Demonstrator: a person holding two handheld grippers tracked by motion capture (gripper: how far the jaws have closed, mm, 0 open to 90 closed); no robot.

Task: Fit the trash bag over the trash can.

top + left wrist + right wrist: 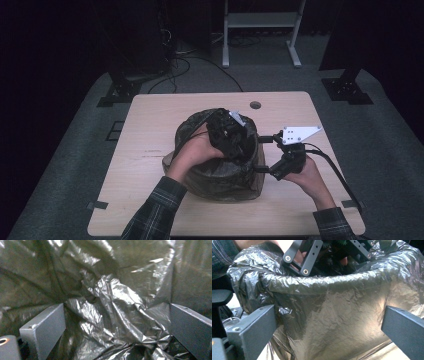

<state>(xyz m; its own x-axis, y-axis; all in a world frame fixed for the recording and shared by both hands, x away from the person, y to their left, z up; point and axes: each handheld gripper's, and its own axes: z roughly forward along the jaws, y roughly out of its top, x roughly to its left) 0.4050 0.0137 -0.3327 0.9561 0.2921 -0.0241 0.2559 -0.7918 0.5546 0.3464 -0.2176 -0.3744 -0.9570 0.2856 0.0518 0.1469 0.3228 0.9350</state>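
A round bin lined with a dark translucent plastic bag (220, 172) stands in the middle of the wooden table (150, 115). My left gripper (231, 137) reaches down inside the bin's mouth. Its jaws stand wide apart over crumpled bag plastic (117, 305), gripping nothing. My right gripper (264, 154) is at the bin's right side, jaws open and spread on either side of the bag-covered wall (332, 315), just below the rim (324, 281). The left gripper's frame (303, 255) and hand show above that rim.
A small round hole (255, 105) is in the table behind the bin. A white desk frame (262, 22) and cables (175, 65) lie on the floor beyond the table. Bare tabletop surrounds the bin to the left and front.
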